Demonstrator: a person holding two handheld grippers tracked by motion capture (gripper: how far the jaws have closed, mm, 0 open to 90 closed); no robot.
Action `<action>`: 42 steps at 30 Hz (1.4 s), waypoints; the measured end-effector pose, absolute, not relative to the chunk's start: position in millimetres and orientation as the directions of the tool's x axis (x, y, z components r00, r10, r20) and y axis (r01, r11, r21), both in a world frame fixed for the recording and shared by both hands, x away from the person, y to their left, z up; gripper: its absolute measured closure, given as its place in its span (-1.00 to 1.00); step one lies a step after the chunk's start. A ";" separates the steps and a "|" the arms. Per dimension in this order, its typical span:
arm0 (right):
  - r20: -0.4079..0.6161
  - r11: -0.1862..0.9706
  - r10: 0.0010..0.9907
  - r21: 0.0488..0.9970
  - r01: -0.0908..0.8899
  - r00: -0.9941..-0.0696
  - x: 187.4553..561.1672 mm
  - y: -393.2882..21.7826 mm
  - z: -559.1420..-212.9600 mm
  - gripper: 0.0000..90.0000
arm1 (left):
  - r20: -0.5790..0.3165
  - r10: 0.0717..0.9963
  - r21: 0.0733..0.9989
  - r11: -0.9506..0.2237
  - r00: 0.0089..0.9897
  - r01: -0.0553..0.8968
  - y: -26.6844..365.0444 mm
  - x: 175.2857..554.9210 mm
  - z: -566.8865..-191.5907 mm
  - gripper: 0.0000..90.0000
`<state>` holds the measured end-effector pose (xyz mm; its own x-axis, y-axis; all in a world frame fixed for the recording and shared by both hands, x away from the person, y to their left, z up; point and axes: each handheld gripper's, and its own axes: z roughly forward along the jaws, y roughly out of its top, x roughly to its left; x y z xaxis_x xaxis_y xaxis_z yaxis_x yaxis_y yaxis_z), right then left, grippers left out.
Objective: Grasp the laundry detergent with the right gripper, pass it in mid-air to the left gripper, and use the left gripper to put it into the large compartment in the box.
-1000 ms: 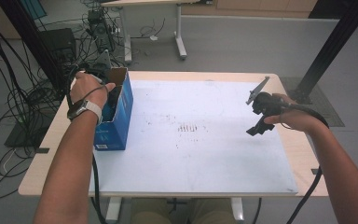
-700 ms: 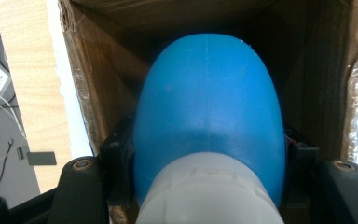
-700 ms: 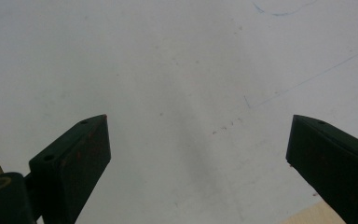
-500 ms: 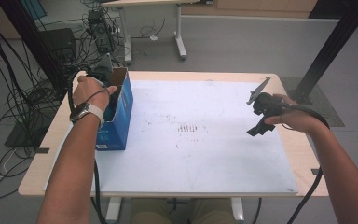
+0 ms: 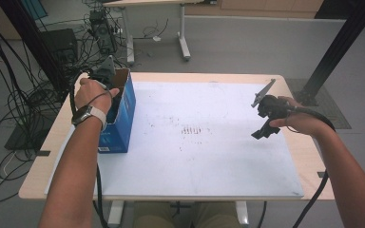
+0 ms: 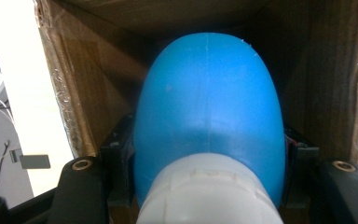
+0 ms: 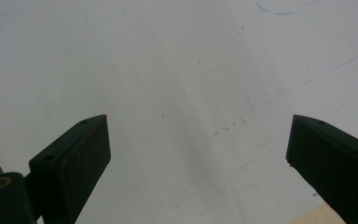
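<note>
A smooth blue rounded object (image 6: 207,102) with a white collar (image 6: 209,191) sits between the jaws of my left gripper (image 6: 207,154), which is shut on it. Brown cardboard walls surround both, inside the open blue box (image 5: 120,124). In the high view the left hand (image 5: 92,95) reaches down into that box at the table's left edge, and the box hides the jaws. My right gripper (image 5: 262,129) hovers over the right side of the white board (image 5: 195,156). Its jaws stand open with nothing between them (image 7: 198,140).
The white board covers most of the wooden table (image 5: 304,152) and carries faint red marks (image 5: 192,130) near its middle. Cables (image 5: 9,118) and equipment lie on the floor to the left. Another desk's legs (image 5: 183,42) stand beyond the far edge.
</note>
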<state>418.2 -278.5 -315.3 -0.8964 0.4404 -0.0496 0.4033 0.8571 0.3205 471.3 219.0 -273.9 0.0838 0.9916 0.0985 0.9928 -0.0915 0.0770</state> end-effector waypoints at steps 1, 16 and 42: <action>-0.049 0.857 0.441 0.321 0.404 -0.896 418.1 -278.8 -315.1 -0.86 | 0.097 0.992 0.080 -0.091 0.083 0.993 218.9 471.4 -273.7 -0.17; -0.053 0.858 0.439 0.321 0.401 -0.897 417.2 -277.3 -313.0 -0.86 | 0.094 0.992 0.086 -0.094 0.086 0.992 219.1 470.3 -274.3 -0.17; -0.059 0.862 0.432 0.319 0.393 -0.900 418.5 -275.2 -311.5 -0.86 | 0.091 0.992 0.088 -0.095 0.087 0.992 218.8 470.4 -274.8 -0.17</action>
